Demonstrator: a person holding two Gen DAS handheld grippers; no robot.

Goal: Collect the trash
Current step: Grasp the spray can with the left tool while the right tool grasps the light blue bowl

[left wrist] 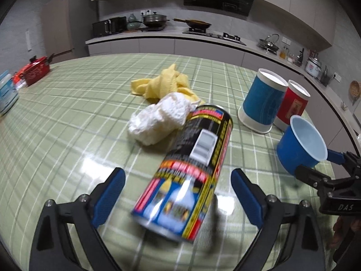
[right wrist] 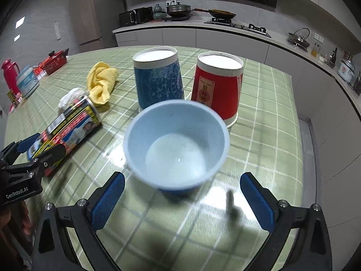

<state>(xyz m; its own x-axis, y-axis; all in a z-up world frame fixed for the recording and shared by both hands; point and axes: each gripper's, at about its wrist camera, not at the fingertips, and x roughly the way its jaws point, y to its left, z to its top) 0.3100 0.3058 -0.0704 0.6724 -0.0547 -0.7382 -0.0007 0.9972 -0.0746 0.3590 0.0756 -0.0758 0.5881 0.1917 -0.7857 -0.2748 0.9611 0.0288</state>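
A black, red and yellow spray can [left wrist: 191, 169] lies on its side on the green checked tablecloth [left wrist: 67, 124]. My left gripper [left wrist: 178, 174] is open and straddles the can's near end, with a gap at each blue pad. A crumpled white tissue [left wrist: 158, 122] and a yellow cloth [left wrist: 162, 83] lie just beyond the can. In the right wrist view a small blue cup [right wrist: 176, 144], pale inside and empty, stands between the tips of my open right gripper [right wrist: 182, 177]. Its pads are clear of the cup. The can [right wrist: 70, 126] shows at the left there too.
An upturned blue paper cup [right wrist: 158, 79] and an upturned red one [right wrist: 216, 88] stand right behind the small cup. A red basket [left wrist: 36, 70], a tub [right wrist: 27, 81] and a red flask [right wrist: 9, 74] sit along the table's left edge. The table's right edge [right wrist: 295, 113] is close.
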